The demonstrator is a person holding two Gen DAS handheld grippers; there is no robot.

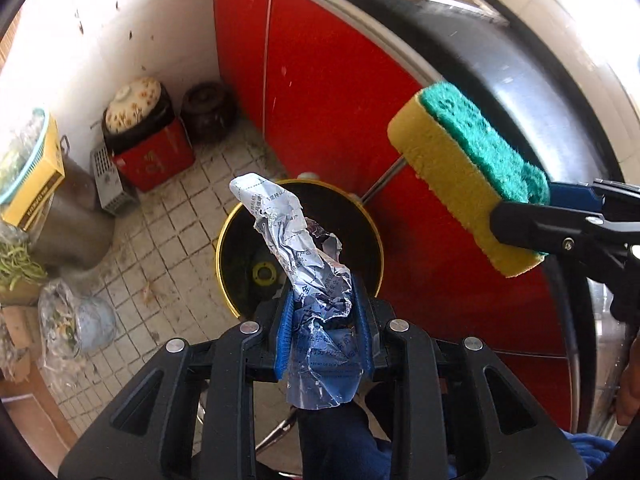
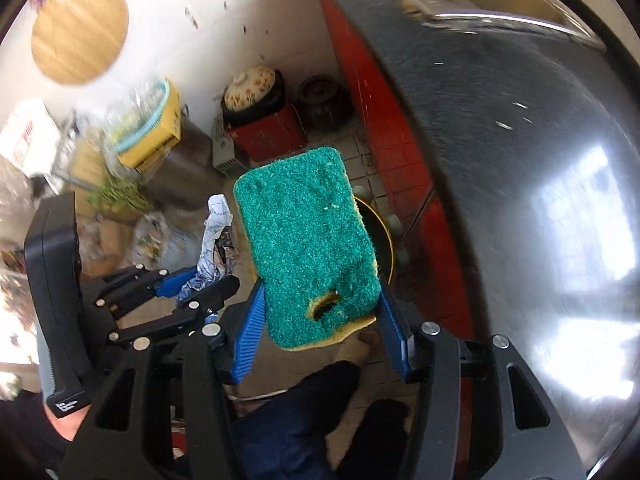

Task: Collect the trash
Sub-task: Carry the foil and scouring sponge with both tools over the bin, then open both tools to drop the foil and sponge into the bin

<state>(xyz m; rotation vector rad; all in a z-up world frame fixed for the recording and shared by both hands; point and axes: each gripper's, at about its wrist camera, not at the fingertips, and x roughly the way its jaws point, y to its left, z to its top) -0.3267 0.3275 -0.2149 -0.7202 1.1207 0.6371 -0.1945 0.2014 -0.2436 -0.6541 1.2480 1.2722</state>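
Note:
My left gripper (image 1: 323,300) is shut on a crumpled silver-and-blue printed wrapper (image 1: 288,232), which sticks up past the blue pads. Directly below it on the tiled floor stands a round black bin with a yellow rim (image 1: 224,232). My right gripper (image 2: 320,292) is shut on a yellow sponge with a green scouring face (image 2: 308,240) that has a hole near its lower edge. In the left wrist view the sponge (image 1: 460,176) hangs to the upper right of the bin. The right wrist view shows the left gripper (image 2: 200,280) with the wrapper (image 2: 216,232), and the bin rim (image 2: 386,232) behind the sponge.
Red cabinet doors (image 1: 340,100) under a steel counter edge (image 2: 520,160) stand right behind the bin. The corner holds a red box (image 1: 160,156), a flowered pot lid (image 1: 132,104) and a dark jar (image 1: 208,108). A metal pot (image 1: 76,216) and bags of scraps (image 1: 68,320) line the left. A person's dark trouser leg (image 2: 296,420) is below.

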